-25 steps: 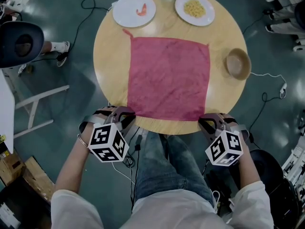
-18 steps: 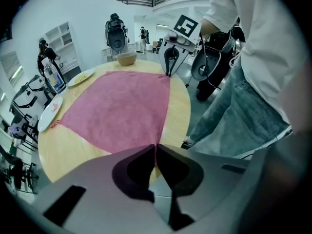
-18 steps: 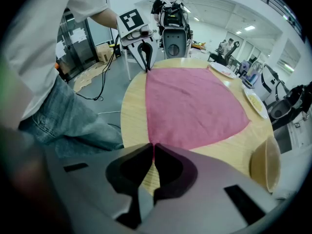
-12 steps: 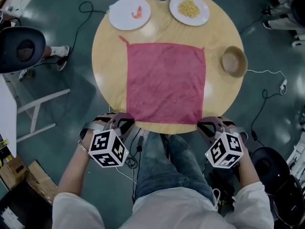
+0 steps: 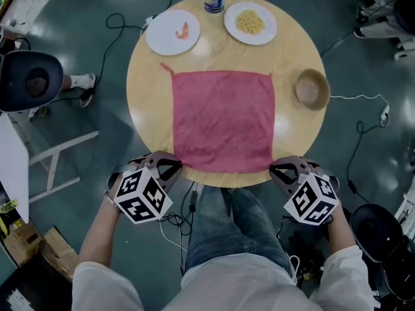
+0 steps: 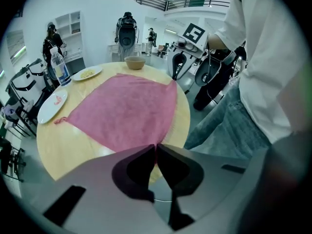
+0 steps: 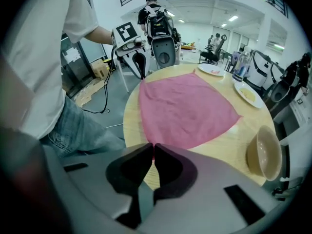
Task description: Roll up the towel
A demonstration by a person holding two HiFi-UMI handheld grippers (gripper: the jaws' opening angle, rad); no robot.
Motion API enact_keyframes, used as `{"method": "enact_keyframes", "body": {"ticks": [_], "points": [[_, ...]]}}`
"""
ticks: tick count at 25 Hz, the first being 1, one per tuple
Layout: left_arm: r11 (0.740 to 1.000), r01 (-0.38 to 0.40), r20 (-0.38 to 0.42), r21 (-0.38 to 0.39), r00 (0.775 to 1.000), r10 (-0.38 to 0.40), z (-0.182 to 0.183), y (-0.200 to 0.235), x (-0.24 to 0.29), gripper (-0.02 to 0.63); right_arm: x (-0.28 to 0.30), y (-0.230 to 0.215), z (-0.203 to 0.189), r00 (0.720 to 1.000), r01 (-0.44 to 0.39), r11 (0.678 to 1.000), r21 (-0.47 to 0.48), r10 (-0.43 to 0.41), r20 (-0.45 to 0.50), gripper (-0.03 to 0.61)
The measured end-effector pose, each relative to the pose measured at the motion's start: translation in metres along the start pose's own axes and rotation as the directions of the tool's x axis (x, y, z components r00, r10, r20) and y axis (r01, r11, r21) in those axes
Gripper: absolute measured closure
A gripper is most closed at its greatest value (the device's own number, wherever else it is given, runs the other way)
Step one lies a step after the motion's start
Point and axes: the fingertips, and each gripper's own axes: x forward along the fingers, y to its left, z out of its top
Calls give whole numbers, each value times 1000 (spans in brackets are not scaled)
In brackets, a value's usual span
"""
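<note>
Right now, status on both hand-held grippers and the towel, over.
Both shut: left hand-held gripper and right hand-held gripper each pinch a near corner of the towel. It lies flat, unrolled. Nothing on it; the bowl sits clear.

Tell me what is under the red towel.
The towel lies flat on the round wooden table, whose bare top shows around it. Anything beneath the cloth itself is covered.
</note>
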Motion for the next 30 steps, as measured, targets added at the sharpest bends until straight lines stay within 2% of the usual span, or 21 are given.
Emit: {"method": "enact_keyframes", "body": {"ticks": [12, 17, 25, 27, 30], "points": [[996, 26, 1, -84, 1000, -26, 4, 34, 10, 591, 10, -38, 0, 1000, 17, 995, 100, -19, 15, 563], [996, 22, -13, -90, 1000, -24, 3, 44, 18, 583, 19, -46, -3, 1000, 25, 991, 132, -27, 12, 563], [993, 9, -7, -120, 1000, -10, -4, 54, 13, 503, 17, -61, -2, 994, 97, 983, 158, -104, 40, 543], [991, -13, 1, -135, 1000, 14, -7, 57, 4, 499, 12, -65, -2, 991, 119, 980, 158, -126, 41, 506], [993, -35, 9, -116, 999, 36, -4, 50, -8, 499, 1, -63, 3, 989, 132, 982, 139, -140, 47, 500]]}}
